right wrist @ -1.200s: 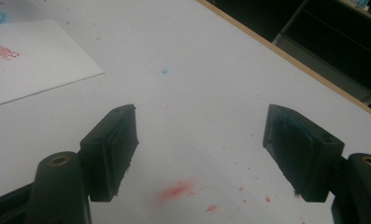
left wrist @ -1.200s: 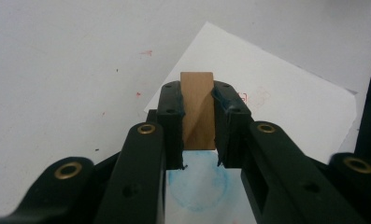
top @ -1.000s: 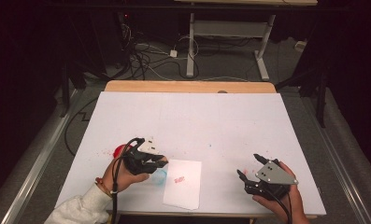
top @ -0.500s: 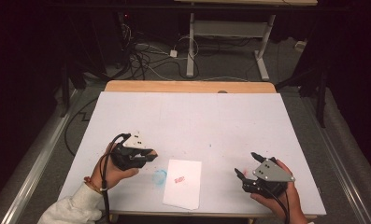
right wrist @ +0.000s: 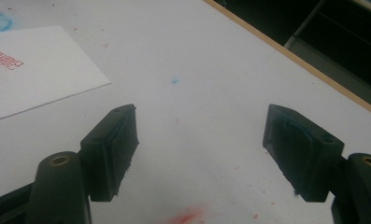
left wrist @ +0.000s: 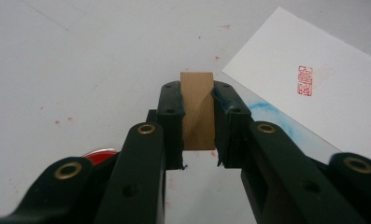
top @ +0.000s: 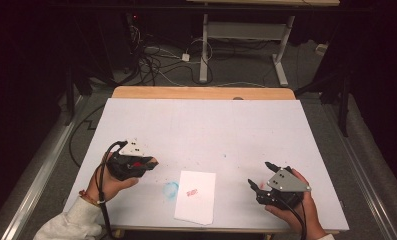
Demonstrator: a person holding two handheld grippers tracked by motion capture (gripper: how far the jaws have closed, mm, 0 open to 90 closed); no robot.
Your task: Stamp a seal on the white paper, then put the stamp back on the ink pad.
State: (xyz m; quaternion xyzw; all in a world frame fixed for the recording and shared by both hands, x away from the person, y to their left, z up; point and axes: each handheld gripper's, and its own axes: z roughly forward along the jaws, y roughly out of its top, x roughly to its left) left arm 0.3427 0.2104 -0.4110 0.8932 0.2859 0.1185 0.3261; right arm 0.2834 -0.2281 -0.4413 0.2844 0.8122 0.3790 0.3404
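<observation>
Between left claw (left wrist: 198, 154) pads: wooden stamp (left wrist: 197, 109), lengthwise forward.

A red stamp mark (left wrist: 305, 80) stands on the white sheet of paper (top: 196, 196) that lies near the near edge of the table, between the two hands. In the left gripper view it shows as a narrow oblong frame with a column of small red characters inside; they are too small and blurred to read. In the right gripper view the same mark (right wrist: 4, 59) lies at the far left, again not legible. No other text, brand or number can be read.
</observation>
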